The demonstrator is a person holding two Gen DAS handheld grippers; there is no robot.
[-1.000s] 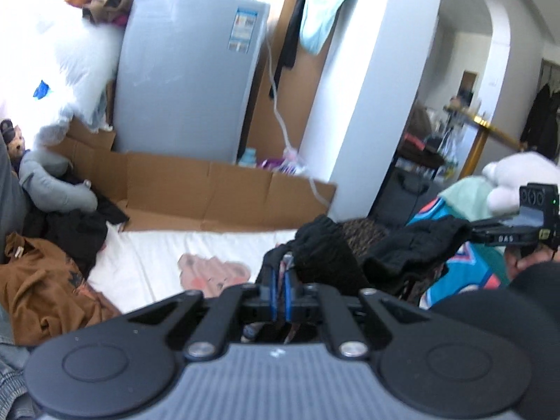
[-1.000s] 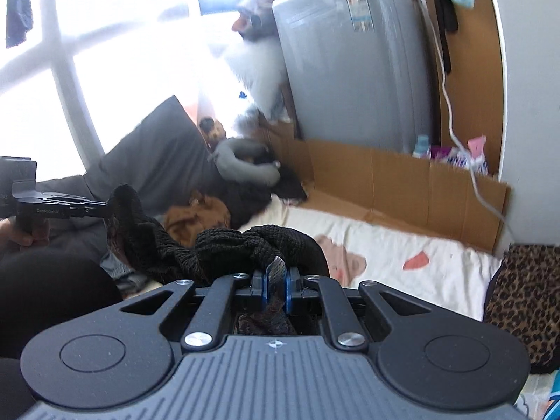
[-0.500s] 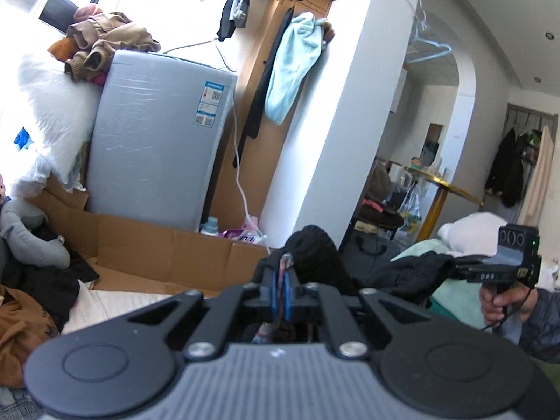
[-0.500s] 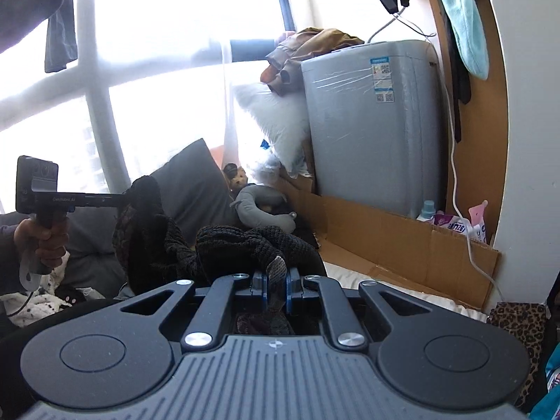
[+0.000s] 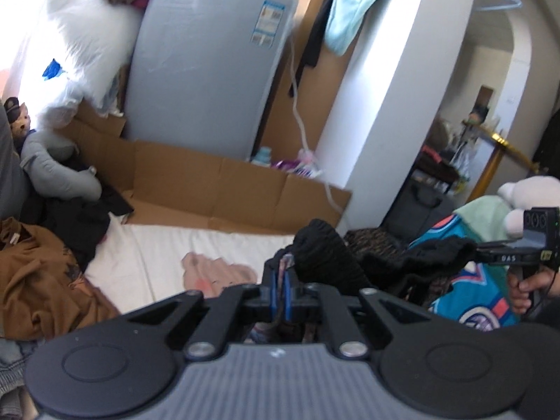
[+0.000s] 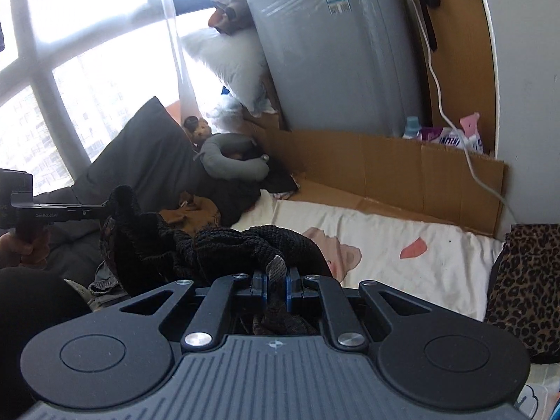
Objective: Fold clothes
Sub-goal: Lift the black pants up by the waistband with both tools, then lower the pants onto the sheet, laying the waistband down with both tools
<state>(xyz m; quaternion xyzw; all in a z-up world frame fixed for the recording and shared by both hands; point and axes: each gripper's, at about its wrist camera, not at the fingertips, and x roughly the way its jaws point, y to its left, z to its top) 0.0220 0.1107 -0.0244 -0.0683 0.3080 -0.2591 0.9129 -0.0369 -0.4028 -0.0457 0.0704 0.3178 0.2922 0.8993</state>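
between the two grippers, low centre of both views: black knit garment (image 5: 325, 255) hangs bunched above the white sheet (image 6: 402, 259)
left gripper (image 5: 280, 280): pressed together, pinching one end of the knit
right gripper (image 6: 274, 280): narrowly closed, pinching the other end
long axis: runs side to side from one pinch to the other, sagging and twisted in the middle
progress: judged early; garment lifted but not spread flat, no fold visible
left to do: lay it flat on the sheet, square it, fold
outward: brown garment (image 5: 42, 276) lower left, leopard-print cloth (image 6: 525, 280) right edge, cardboard (image 5: 224, 189) and grey appliance (image 5: 206, 66) behind
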